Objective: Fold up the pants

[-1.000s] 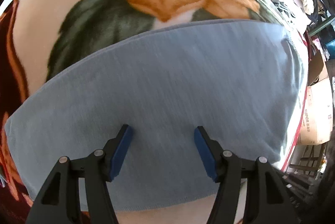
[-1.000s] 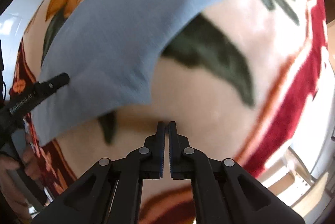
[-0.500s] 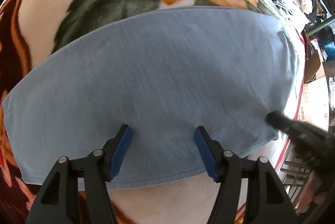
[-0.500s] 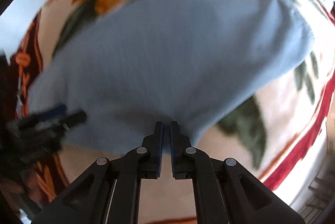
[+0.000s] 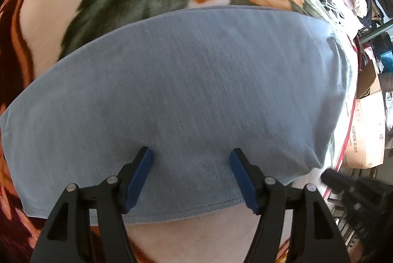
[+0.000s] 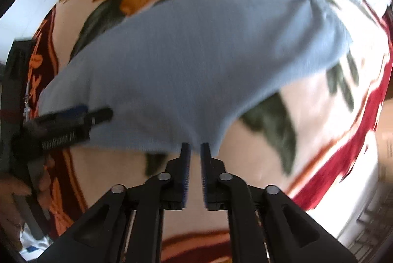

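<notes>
On the floral blanket (image 5: 49, 41), folded pants (image 5: 184, 95), left gripper (image 5: 190, 159) spread wide above; right gripper (image 6: 195, 147) narrowly parted; cardboard box (image 5: 366, 135) only leftward.

cardboard box (image 5: 366, 137) | text "SUPOR" | left wrist view, right edge

R tongs (image 5: 343, 185) blurred, cut off by edge.

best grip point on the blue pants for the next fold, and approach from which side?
Judging from their flat pose: take the pants at the stitched near hem, close to its right corner, coming in low from the near side over the blanket. That free edge lies on the blanket; the right gripper sits by it, and the left gripper is open above the cloth.
</notes>
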`<state>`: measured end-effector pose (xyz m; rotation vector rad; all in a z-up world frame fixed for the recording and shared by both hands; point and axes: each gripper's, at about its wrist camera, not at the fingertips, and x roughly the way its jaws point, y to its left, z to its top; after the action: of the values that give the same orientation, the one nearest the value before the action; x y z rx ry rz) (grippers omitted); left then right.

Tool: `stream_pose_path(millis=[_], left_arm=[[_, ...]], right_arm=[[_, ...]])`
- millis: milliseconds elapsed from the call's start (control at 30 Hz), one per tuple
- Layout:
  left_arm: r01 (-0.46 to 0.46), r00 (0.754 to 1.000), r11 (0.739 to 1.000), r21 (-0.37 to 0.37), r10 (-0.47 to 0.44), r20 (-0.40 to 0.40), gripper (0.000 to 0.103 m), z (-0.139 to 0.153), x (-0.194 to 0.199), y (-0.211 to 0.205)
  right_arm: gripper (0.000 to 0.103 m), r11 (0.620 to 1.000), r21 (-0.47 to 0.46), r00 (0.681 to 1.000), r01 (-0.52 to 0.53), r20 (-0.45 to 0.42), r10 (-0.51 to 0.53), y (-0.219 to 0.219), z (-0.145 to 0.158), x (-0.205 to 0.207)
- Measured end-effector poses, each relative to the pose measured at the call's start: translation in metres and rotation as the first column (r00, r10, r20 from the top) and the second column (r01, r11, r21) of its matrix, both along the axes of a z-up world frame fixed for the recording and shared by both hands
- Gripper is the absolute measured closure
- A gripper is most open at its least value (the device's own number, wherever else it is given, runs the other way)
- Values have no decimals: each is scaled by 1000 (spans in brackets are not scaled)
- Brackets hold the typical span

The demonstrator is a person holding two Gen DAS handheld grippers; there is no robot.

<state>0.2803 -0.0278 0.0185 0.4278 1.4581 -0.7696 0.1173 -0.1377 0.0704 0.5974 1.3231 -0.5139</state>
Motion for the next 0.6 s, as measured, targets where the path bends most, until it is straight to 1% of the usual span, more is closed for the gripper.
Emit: stream_pose_path(millis=[100,167,200,233,300,400,467,533,600], left_arm=[[1,1000,1000,3,-1,6,31,0,-2,-1],[5,1000,1000,5,-5,11,30,0,-3,-1],[6,1000,1000,5,-6,11,30,0,-3,0],[5,1000,1000,4,-5,10,30,1,-3,-1],[5,1000,1000,11,-5,10,30,2,-2,0],[-18,1000,999,31,18,19,30,8,1,7],[-57,997,998,40,55,51,30,14,7,20],[-104,992,993,57,99,84,30,17,15,37],[-177,980,981,79,168,110,30,19,28,62]], right_arm=[[85,1000,8,1000,17,-3,-17,-12,-9,10],[79,999,37,999,12,-46,-10,-10,-29,13],[79,998,57,997,2,-77,2,-6,-40,12],[79,999,50,997,-12,-79,16,-3,-46,15],[79,999,7,996,-53,-64,54,3,-45,15],[79,995,-17,990,-101,-102,98,10,-40,18],[79,994,-10,985,-107,-133,105,11,-37,24],[79,994,-8,984,-113,-136,110,10,-31,26],[79,993,-10,985,-117,-129,115,9,-24,33]])
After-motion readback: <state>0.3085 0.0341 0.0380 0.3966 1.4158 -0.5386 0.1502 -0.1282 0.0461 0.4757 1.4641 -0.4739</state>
